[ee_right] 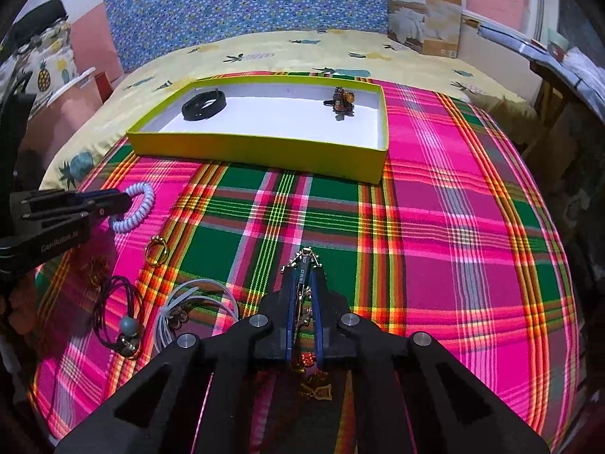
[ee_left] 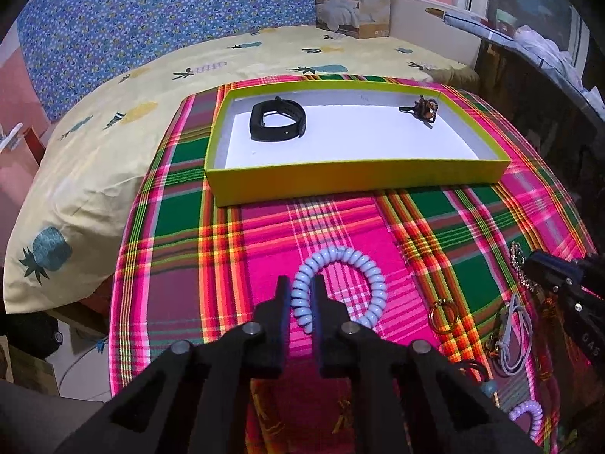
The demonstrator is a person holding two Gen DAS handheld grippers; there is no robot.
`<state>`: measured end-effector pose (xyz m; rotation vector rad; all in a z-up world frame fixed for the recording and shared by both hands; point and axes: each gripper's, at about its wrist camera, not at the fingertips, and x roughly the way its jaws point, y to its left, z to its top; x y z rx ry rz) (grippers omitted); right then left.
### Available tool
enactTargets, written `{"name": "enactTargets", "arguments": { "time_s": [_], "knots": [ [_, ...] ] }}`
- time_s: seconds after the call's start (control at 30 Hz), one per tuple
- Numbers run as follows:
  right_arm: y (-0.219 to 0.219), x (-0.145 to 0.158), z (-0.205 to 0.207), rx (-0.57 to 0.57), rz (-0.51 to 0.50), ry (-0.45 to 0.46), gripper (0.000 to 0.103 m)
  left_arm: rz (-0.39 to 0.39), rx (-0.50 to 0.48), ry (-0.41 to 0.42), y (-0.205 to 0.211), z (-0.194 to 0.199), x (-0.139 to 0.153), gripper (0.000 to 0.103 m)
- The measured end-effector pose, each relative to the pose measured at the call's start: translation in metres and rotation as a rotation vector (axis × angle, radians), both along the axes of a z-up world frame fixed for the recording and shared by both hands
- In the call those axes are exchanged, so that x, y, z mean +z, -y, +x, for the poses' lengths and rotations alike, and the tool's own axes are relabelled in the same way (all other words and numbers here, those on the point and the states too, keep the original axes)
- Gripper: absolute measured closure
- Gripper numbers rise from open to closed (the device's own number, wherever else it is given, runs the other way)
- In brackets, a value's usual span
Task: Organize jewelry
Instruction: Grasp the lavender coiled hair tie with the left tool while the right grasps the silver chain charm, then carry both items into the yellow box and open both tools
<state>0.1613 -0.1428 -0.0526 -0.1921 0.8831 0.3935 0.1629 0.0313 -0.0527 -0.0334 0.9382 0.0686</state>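
Note:
A pale blue coil bracelet lies on the plaid cloth. My left gripper is shut on its left side, the coil pinched between both fingers; the right wrist view shows the same grip. My right gripper is shut on a thin metal chain, whose end pokes out past the fingertips. A yellow-green box with a white floor stands beyond. It holds a black wristband at the left and a brown beaded piece at the right.
Between the grippers lie a gold ring, a white cord and a dark cord bracelet with a blue bead. A lilac coil lies near the cloth's front. A cardboard package stands at the bed's far end.

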Motion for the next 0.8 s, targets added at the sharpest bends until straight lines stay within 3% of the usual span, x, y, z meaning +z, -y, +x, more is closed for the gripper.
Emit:
{"name": "enactTargets", "arguments": {
  "time_s": [0.3, 0.8],
  "knots": [
    [0.002, 0.004, -0.006, 0.022, 0.019, 0.008, 0.1, -0.033, -0.012, 0.021, -0.003, -0.006, 0.004, 0.093],
    [0.006, 0.033, -0.006, 0.032, 0.081, 0.053, 0.1, -0.091, -0.03, 0.093, -0.006, -0.014, 0.035, 0.093]
  ]
}}
